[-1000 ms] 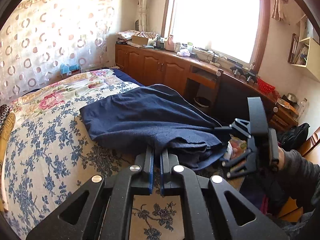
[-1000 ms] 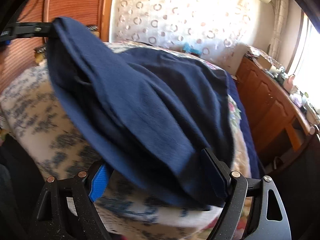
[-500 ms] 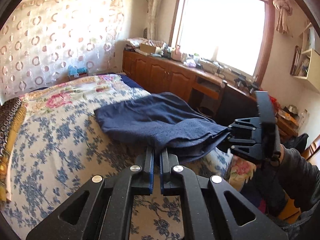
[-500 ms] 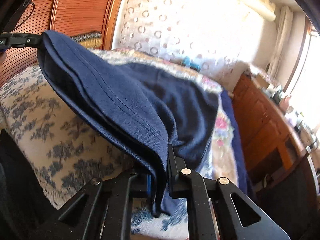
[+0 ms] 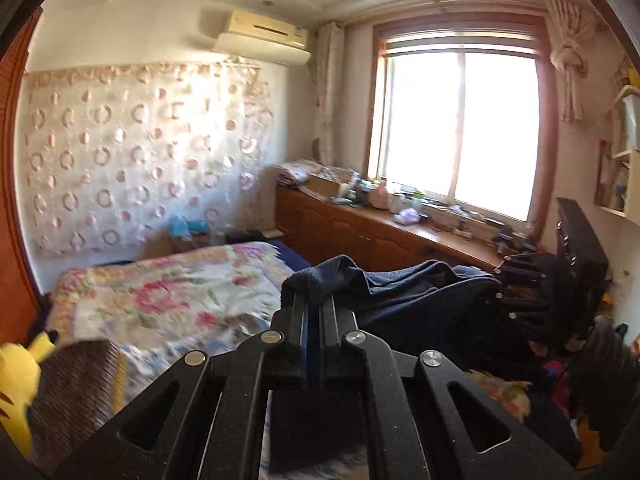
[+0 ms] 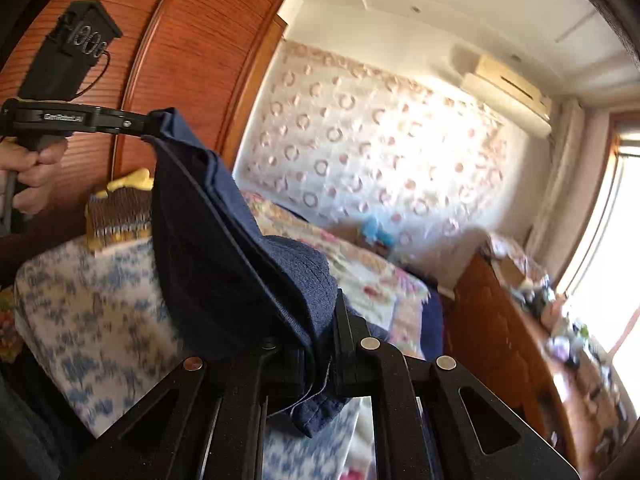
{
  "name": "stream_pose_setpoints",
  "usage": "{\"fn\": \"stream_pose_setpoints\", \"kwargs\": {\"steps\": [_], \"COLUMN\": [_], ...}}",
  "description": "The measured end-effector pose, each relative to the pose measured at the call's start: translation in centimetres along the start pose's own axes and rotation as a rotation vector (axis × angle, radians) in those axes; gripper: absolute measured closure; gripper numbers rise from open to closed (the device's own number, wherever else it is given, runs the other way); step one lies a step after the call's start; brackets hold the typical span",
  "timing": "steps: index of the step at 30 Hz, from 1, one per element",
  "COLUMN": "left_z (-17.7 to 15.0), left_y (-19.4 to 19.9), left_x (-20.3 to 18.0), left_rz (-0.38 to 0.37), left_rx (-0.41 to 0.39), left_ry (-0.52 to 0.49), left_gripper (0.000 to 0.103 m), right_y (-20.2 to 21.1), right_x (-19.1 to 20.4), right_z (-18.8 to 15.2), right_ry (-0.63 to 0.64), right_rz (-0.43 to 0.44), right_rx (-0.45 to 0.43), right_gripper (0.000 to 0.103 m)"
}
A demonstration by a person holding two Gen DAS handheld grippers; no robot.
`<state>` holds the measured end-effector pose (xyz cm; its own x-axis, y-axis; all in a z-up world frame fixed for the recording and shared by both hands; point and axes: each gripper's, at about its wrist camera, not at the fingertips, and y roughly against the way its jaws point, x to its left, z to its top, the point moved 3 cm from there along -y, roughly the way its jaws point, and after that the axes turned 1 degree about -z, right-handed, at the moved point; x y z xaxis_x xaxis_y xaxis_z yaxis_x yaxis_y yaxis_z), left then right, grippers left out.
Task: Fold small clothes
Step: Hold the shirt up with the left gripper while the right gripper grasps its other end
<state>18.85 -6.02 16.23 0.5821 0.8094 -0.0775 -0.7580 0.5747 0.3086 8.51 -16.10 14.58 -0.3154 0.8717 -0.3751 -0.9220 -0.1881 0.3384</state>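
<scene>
A navy blue garment (image 5: 400, 288) hangs stretched in the air between my two grippers, lifted off the bed. In the left wrist view my left gripper (image 5: 314, 304) is shut on one bunched corner of it. My right gripper (image 5: 502, 280) holds the other end at the right. In the right wrist view the right gripper (image 6: 320, 332) is shut on a folded edge of the garment (image 6: 224, 240), which covers its left finger. The cloth runs up and left to the left gripper (image 6: 148, 128), held by a person's hand (image 6: 32, 168).
Below lies the bed with a floral quilt (image 5: 168, 296) and a blue-flowered sheet (image 6: 92, 320). A yellow plush toy (image 5: 16, 376) and a woven cushion (image 5: 76, 392) sit at its head. A cluttered wooden cabinet (image 5: 360, 236) runs under the window. A wooden wardrobe (image 6: 192, 48) stands behind.
Both grippers have risen and tipped up, carrying the garment off the bed. The right gripper's jaws, wide apart around the cloth a second ago, have shut on its edge.
</scene>
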Motion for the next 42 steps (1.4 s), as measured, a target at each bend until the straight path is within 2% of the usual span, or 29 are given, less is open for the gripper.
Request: {"fn": "stream_pose_setpoints", "kwargs": {"steps": [4, 8, 11, 13, 17, 19, 24, 27, 30, 34, 37, 42], "left_z": [1.3, 1.8, 1.9, 1.2, -3.0, -7.1, -16.7, -19.7, -20.8, -20.2, -19.8, -19.8], "left_y": [-2.2, -5.0, -5.2, -4.9, -4.1, -3.2, 0.0, 1.4, 3.1, 4.5, 5.0, 4.5], "left_x": [3.7, 7.6, 9.5, 10.2, 9.8, 9.0, 6.2, 4.9, 4.0, 3.6, 4.0, 4.3], "left_rz": [0.068, 0.143, 0.178, 0.19, 0.198, 0.177, 0.124, 0.118, 0.123, 0.116, 0.12, 0.123], "left_rx": [0.016, 0.033, 0.03, 0.033, 0.082, 0.133, 0.255, 0.281, 0.276, 0.263, 0.255, 0.268], "left_ry": [-0.003, -0.003, 0.005, 0.01, 0.002, 0.017, 0.081, 0.113, 0.13, 0.146, 0.142, 0.138], "left_gripper": [0.098, 0.098, 0.098, 0.098, 0.098, 0.098, 0.098, 0.098, 0.098, 0.098, 0.098, 0.098], "right_y": [-4.3, -9.5, -11.8, -12.3, -13.2, -13.4, -11.4, -9.6, -8.1, -6.4, -6.4, -7.4], "right_x": [-0.4, -1.9, -2.0, -1.9, -0.9, 0.0, 5.4, 7.6, 8.1, 7.7, 8.2, 7.6], "right_z": [3.3, 5.0, 6.7, 6.3, 2.4, 0.1, -7.8, -10.7, -11.4, -11.1, -9.9, -10.0], "right_ry": [0.026, 0.021, 0.018, 0.018, 0.015, 0.013, 0.011, -0.011, -0.028, -0.027, 0.001, 0.022], "right_rz": [0.03, 0.035, 0.032, 0.034, 0.073, 0.113, 0.253, 0.348, 0.372, 0.4, 0.406, 0.397], "right_rx": [-0.005, -0.008, -0.045, -0.062, -0.047, -0.013, 0.093, 0.135, 0.132, 0.124, 0.122, 0.133], "right_gripper": [0.094, 0.094, 0.094, 0.094, 0.094, 0.094, 0.094, 0.094, 0.094, 0.094, 0.094, 0.093]}}
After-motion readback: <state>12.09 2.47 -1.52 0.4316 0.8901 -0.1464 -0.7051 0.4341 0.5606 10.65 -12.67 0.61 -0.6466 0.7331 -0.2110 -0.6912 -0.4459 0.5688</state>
